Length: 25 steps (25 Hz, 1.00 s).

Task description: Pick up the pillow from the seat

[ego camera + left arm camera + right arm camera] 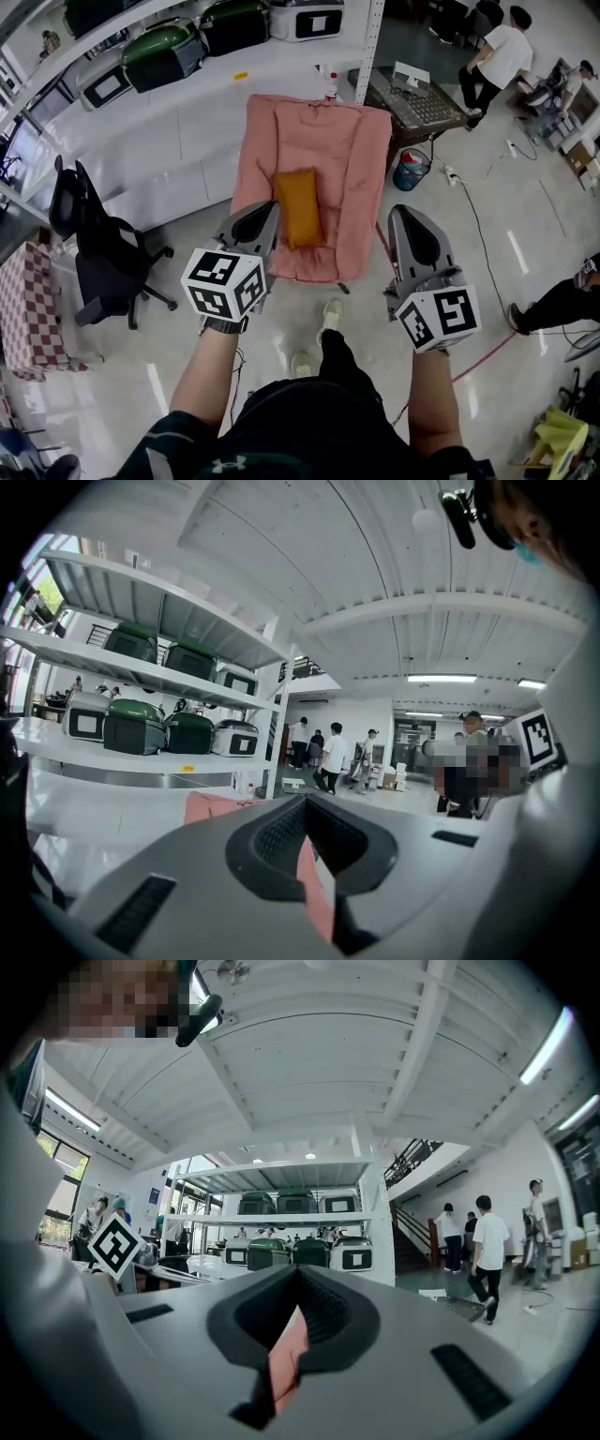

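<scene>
1. Placement. The orange pillow (298,204) is laid lengthwise on the middle of the pink seat (352,159). Its near end stops short of the seat's front edge, and its long sides are clear of both side edges. Both long sides are therefore judged open to approach.

2. Tongs. The left gripper (270,211) and the right gripper (401,216) are held above the floor, 1 near each front corner of the seat, apart from the pillow. Both pairs of jaws are pressed together and nothing is pinched. It is judged that the jaws must be spread before a grasp.

3. Markings. Square black-and-white markers are carried on the 2 cubes, and no letters are shown. A yellow label (241,75) on the shelf edge is too small to be read. A white emblem (222,464) is printed on the dark shirt, without legible words.
</scene>
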Each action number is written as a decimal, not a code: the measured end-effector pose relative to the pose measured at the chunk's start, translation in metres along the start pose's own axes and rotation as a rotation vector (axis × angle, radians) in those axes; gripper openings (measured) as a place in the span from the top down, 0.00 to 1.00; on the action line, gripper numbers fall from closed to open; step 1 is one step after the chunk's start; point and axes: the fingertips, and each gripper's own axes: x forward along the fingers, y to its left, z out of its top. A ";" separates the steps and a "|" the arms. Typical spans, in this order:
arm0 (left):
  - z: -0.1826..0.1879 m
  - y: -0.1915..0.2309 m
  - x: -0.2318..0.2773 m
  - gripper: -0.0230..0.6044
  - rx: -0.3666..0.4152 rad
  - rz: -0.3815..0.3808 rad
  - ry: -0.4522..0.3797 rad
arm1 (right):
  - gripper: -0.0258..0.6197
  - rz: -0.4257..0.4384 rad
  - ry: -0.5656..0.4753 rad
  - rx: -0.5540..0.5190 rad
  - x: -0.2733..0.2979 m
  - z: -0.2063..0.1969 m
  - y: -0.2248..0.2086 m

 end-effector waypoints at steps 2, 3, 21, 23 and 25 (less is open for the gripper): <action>-0.004 0.013 0.016 0.96 -0.001 0.007 0.011 | 0.96 0.012 0.003 0.006 0.022 -0.006 -0.006; -0.005 0.020 0.026 0.96 0.000 0.010 0.016 | 0.96 0.018 0.004 0.007 0.034 -0.010 -0.009; -0.061 0.129 0.222 0.96 -0.031 0.113 0.176 | 0.96 0.177 0.123 0.064 0.243 -0.113 -0.098; -0.071 0.138 0.242 0.96 -0.030 0.120 0.200 | 0.96 0.188 0.139 0.063 0.256 -0.127 -0.105; -0.082 0.145 0.261 0.96 -0.035 0.119 0.223 | 0.96 0.194 0.158 0.066 0.266 -0.142 -0.114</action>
